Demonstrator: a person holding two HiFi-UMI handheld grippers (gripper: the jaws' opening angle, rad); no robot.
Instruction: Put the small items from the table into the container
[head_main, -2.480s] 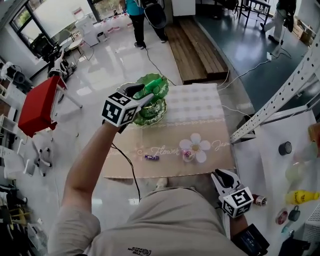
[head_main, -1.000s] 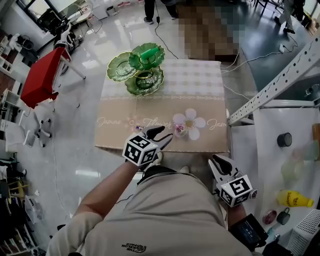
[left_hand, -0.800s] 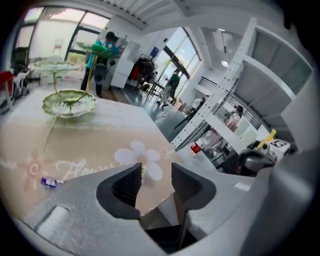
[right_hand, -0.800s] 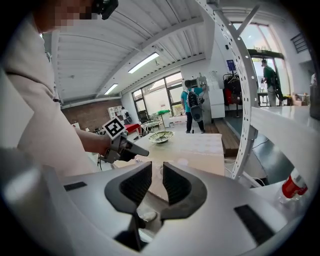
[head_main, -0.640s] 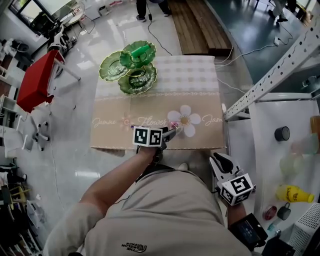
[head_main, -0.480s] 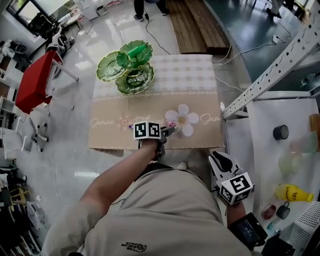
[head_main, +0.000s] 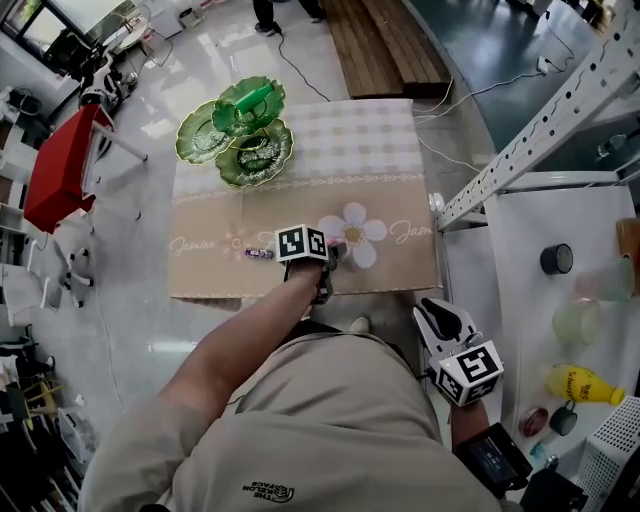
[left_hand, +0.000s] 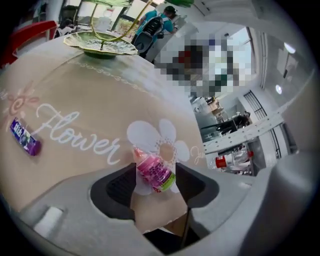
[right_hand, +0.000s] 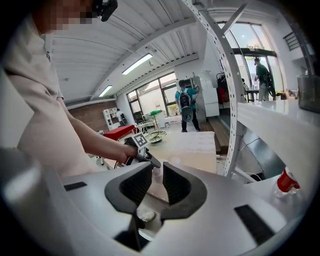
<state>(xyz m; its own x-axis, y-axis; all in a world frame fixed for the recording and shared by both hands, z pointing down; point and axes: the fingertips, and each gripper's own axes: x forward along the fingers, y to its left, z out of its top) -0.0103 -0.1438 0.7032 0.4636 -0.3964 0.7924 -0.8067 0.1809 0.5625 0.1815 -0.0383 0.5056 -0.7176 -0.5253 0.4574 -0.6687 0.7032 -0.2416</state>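
purple packet (left_hand: 24, 137) print unreadable, dish (left_hand: 100, 44) top cropped

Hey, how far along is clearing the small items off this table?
Done: nothing I can confirm inside the green leaf-shaped tiered dish. In hand: the left claw, jaws opening, straddles the small pink packet without gripping it. Left: that packet, plus the purple wrapped candy.

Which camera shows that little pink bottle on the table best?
The left gripper view: the pink bottle sits close up on the flower print, between the left gripper's opening fingers. The head view shows barely a speck by the gripper; the right gripper view is too distant.
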